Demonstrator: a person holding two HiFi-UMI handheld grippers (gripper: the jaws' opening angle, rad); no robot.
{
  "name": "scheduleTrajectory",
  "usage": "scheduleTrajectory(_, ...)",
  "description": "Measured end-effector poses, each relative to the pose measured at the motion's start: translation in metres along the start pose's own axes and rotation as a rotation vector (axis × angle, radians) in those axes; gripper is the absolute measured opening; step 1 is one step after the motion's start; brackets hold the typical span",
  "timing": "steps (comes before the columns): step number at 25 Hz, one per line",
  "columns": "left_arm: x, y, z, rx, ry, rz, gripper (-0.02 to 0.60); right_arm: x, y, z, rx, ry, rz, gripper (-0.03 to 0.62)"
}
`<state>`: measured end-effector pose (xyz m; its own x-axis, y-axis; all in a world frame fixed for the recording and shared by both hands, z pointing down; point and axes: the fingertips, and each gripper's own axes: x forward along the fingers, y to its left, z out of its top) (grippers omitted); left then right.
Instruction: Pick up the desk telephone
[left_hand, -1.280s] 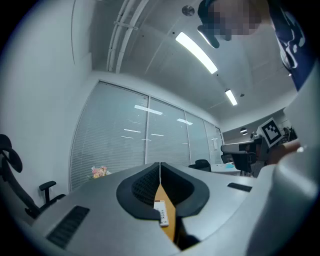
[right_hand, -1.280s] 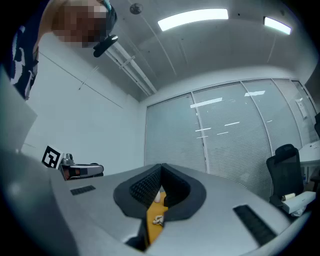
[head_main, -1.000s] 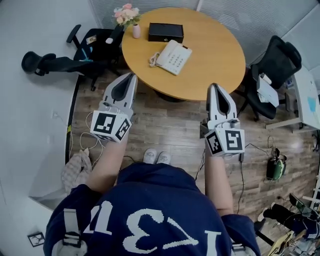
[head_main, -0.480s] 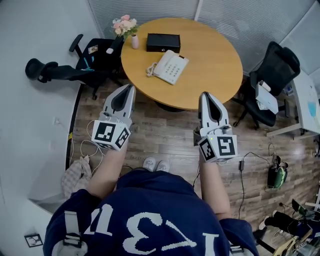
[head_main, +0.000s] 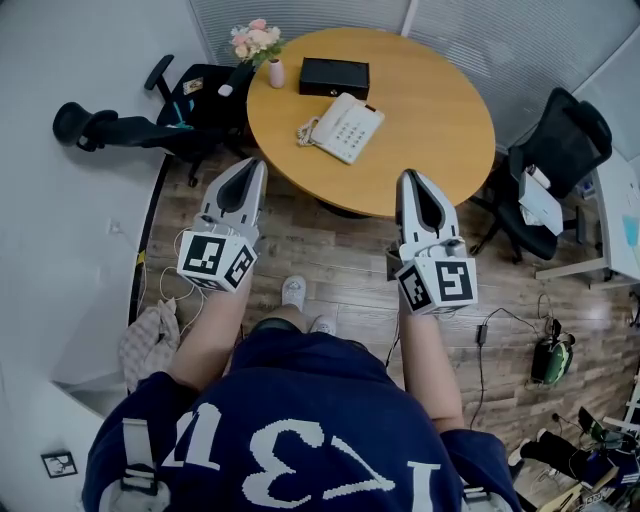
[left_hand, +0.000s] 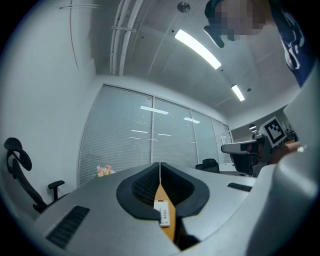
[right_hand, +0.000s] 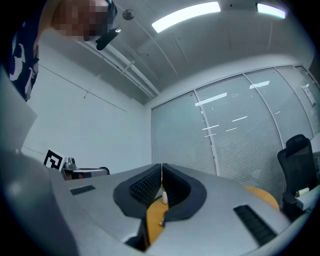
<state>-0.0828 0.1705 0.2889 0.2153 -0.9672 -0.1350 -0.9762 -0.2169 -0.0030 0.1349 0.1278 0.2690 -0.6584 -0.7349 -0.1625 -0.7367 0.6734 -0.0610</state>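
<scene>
The white desk telephone (head_main: 343, 127) lies on the round wooden table (head_main: 440, 110), its handset on the left with the cord coiled beside it. Both grippers are held out in front of the table's near edge, short of the phone. My left gripper (head_main: 254, 164) is shut with nothing in it. My right gripper (head_main: 408, 177) is shut and empty as well. In the left gripper view the gripper (left_hand: 160, 165) points at the phone (left_hand: 162, 212), seen small through the gap under the jaws. In the right gripper view the gripper (right_hand: 161, 166) points over the table (right_hand: 154, 220).
A black box (head_main: 334, 76) sits behind the phone, and a pink vase of flowers (head_main: 272, 68) stands at the table's far left. Black office chairs stand left (head_main: 150, 125) and right (head_main: 560, 150) of the table. Cables lie on the wooden floor (head_main: 330, 260).
The head view has shifted slightly and one foot has stepped forward. Both grippers stay shut and about where they were, short of the table.
</scene>
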Motion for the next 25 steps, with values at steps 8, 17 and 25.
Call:
scheduleTrajectory(8, 0.046, 0.035, -0.009, -0.019, -0.028, -0.031, 0.02, 0.052, -0.015, -0.001, -0.028, -0.033, -0.029, 0.029)
scheduleTrajectory(17, 0.136, 0.103, -0.014, -0.032, -0.049, -0.102, 0.02, 0.141, -0.039, -0.01, -0.055, -0.037, -0.094, 0.029)
scheduleTrajectory(25, 0.201, 0.135, -0.028, -0.03, -0.024, -0.2, 0.02, 0.181, -0.065, -0.03, -0.043, -0.023, -0.203, 0.029)
